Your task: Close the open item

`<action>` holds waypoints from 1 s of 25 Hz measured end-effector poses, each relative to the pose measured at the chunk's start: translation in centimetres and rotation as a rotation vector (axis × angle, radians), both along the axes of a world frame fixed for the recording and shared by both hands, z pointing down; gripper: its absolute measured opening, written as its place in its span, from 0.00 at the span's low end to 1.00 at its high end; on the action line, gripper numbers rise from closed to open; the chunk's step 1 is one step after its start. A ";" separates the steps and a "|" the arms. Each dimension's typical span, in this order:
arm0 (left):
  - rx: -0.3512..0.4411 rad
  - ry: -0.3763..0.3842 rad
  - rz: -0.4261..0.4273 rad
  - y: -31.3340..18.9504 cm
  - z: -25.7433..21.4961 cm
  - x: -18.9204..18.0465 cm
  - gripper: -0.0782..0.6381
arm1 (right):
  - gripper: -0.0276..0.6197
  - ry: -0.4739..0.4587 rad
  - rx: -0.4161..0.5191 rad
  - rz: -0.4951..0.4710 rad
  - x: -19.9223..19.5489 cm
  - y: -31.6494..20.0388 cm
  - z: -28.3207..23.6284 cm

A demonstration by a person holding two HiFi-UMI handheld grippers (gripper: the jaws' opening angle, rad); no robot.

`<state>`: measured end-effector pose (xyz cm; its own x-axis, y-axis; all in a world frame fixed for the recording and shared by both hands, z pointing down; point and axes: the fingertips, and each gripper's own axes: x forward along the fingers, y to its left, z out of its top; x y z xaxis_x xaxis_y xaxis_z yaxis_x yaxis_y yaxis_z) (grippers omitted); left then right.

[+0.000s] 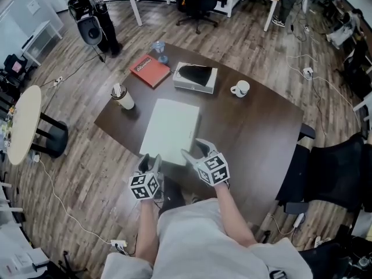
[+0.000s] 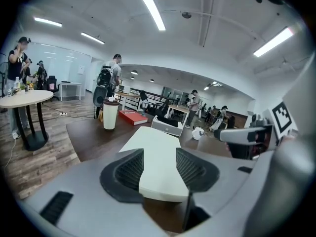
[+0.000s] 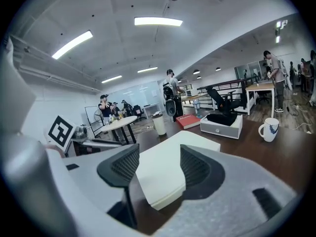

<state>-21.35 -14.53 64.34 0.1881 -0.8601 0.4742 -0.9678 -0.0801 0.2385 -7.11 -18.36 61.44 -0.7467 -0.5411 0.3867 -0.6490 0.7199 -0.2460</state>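
A white laptop (image 1: 170,129) lies flat on the dark table (image 1: 256,138), its lid down. Both grippers hover at its near edge, above the table's front. My left gripper (image 1: 150,160) is at the near left corner, jaws open and empty. My right gripper (image 1: 196,150) is at the near right corner, also open and empty. In the left gripper view the laptop (image 2: 155,139) shows between and beyond the open jaws of the left gripper (image 2: 159,158). The right gripper view frames the laptop (image 3: 187,139) the same way past the right gripper (image 3: 159,157).
Behind the laptop are a white box (image 1: 195,77) holding something black, a red book (image 1: 150,71), a lidded paper cup (image 1: 122,96) and a white mug (image 1: 240,88). A black office chair (image 1: 331,173) stands at the right, a round white table (image 1: 23,124) at the left.
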 end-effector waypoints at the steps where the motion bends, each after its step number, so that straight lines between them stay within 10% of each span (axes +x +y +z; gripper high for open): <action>1: 0.003 -0.001 -0.001 0.0 -0.2 0.0 0.39 | 0.45 0.016 -0.012 -0.006 0.0 0.3 0.7; 25: 0.059 -0.012 -0.047 -0.9 -2.5 -1.7 0.22 | 0.25 0.006 -0.027 0.082 2.2 -0.6 2.1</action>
<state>-23.09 -15.43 61.85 0.1415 -0.8942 0.4246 -0.9735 -0.0480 0.2234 -4.92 -18.97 63.51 -0.6978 -0.5899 0.4063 -0.7073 0.6570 -0.2609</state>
